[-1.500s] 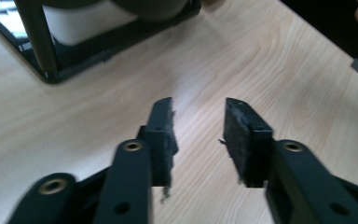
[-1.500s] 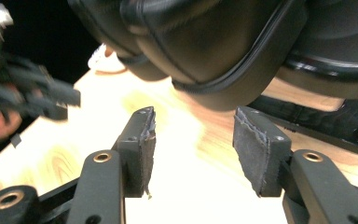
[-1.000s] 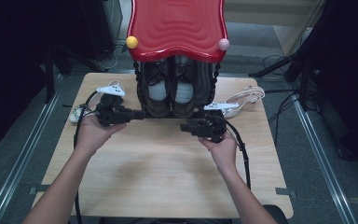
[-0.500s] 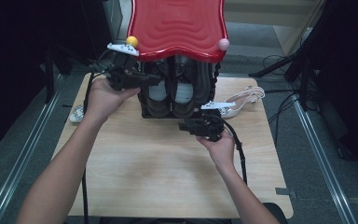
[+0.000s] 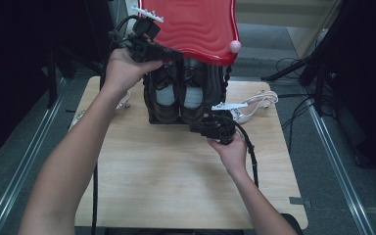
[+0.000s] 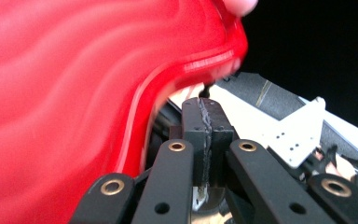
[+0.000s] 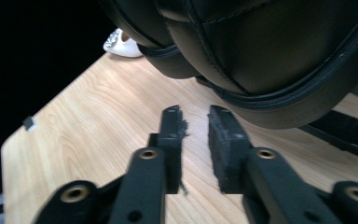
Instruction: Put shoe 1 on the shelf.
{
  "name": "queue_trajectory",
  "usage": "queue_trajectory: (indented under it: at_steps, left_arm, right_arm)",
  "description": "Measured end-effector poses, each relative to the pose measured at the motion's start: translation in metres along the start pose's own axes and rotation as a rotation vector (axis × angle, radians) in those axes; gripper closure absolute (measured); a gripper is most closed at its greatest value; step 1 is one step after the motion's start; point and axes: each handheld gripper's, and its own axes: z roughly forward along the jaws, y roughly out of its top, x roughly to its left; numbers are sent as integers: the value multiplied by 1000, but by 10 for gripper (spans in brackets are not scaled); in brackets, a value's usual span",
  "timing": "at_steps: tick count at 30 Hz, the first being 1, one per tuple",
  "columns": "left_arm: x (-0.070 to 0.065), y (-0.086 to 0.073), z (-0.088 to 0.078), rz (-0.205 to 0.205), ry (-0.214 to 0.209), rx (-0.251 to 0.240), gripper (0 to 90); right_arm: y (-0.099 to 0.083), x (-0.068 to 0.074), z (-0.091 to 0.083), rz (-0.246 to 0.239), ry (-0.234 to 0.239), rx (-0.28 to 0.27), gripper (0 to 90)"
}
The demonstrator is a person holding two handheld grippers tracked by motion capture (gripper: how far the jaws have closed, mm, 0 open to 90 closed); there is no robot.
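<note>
A shoe rack with a glossy red wavy top [image 5: 191, 27] stands at the back of the wooden table [image 5: 176, 181]. A pair of black shoes [image 5: 178, 95] sits under that top. My left gripper [image 5: 176, 54] is raised at the red top's front left corner; in the left gripper view its pads [image 6: 205, 126] meet, shut with nothing between them, beside the red edge [image 6: 135, 121]. My right gripper [image 5: 196, 128] is low at the rack's front right foot. Its jaws [image 7: 196, 128] have just been closing and stand a narrow gap apart over bare wood, under a black shoe [image 7: 270, 51].
A pink ball [image 5: 235, 46] caps the red top's front right corner. A white shoe [image 5: 254, 100] lies on the table right of the rack, another white shoe [image 7: 121, 44] left of it. Dark floor and metal rails [image 5: 333, 156] flank the table.
My left gripper has risen from table level at the rack's left side to the red top's front left corner, covering the yellow ball there. The right hand has stayed put.
</note>
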Motion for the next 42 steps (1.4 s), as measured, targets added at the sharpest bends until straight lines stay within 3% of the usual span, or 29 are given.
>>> queue_trajectory:
  at_steps: [4,10,14,17,21,27,36,39,42]
  left_arm:
    - [1,14,10,20,12,0,898]
    - [9,32,24,17,42,11,897]
    - [18,37,32,9,55,12,897]
    - [22,38,38,-3,43,8,897]
    - [21,39,40,15,58,22,897]
    - [19,36,42,29,55,37,897]
    - [21,36,42,21,49,36,898]
    - [21,36,42,20,50,34,898]
    - [21,36,42,23,46,38,898]
  right_arm:
    - [2,-2,-1,9,24,-6,896]
    - [9,3,5,-11,36,-4,900]
    - [14,3,11,-26,19,0,900]
    - [16,0,13,-18,35,-2,900]
    - [16,0,12,-24,27,-2,900]
    - [21,2,12,-37,3,7,900]
    - [28,-3,12,2,-18,-56,900]
    - [29,-3,11,-5,-37,-78,900]
    - [30,-6,6,-11,-95,-98,900]
